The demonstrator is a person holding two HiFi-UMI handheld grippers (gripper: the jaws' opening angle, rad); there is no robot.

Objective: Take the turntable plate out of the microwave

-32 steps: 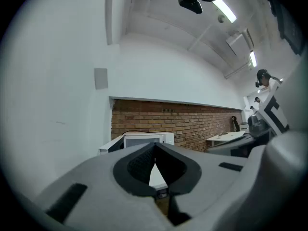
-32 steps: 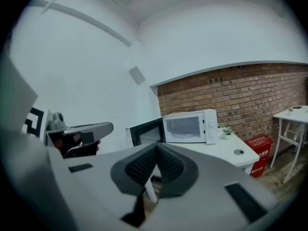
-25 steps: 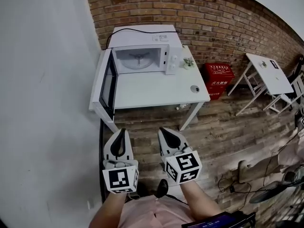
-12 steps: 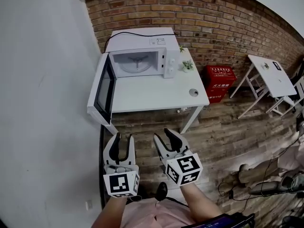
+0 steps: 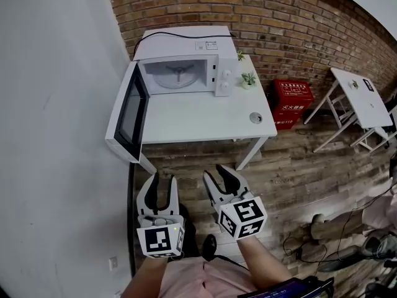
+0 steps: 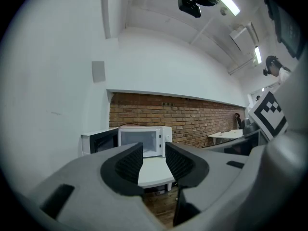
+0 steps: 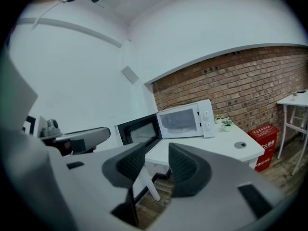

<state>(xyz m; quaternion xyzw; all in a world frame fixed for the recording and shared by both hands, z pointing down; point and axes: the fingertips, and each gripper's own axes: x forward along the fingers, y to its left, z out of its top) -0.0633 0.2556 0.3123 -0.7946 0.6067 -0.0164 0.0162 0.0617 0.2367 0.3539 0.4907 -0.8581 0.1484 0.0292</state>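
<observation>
The white microwave (image 5: 180,64) stands at the back of a white table (image 5: 205,120) with its door (image 5: 126,113) swung open to the left. Inside, the round glass turntable plate (image 5: 177,75) lies flat on the cavity floor. Both grippers hang well short of the table, over the wooden floor. My left gripper (image 5: 162,182) and right gripper (image 5: 218,174) are open; their jaws have just been opening from shut, with nothing between them. The left gripper view looks between its jaws (image 6: 154,160) at the microwave (image 6: 144,141). The right gripper (image 7: 156,165) also faces the microwave (image 7: 185,120).
A small potted plant (image 5: 248,79) and a round disc (image 5: 255,117) sit on the table's right side. A red box (image 5: 291,101) stands on the floor by the brick wall, and a white folding table (image 5: 360,92) beyond it. A white wall runs along the left.
Both grippers' jaws went from shut to open. The grippers sank a little in the picture, and the microwave and table now sit slightly nearer.
</observation>
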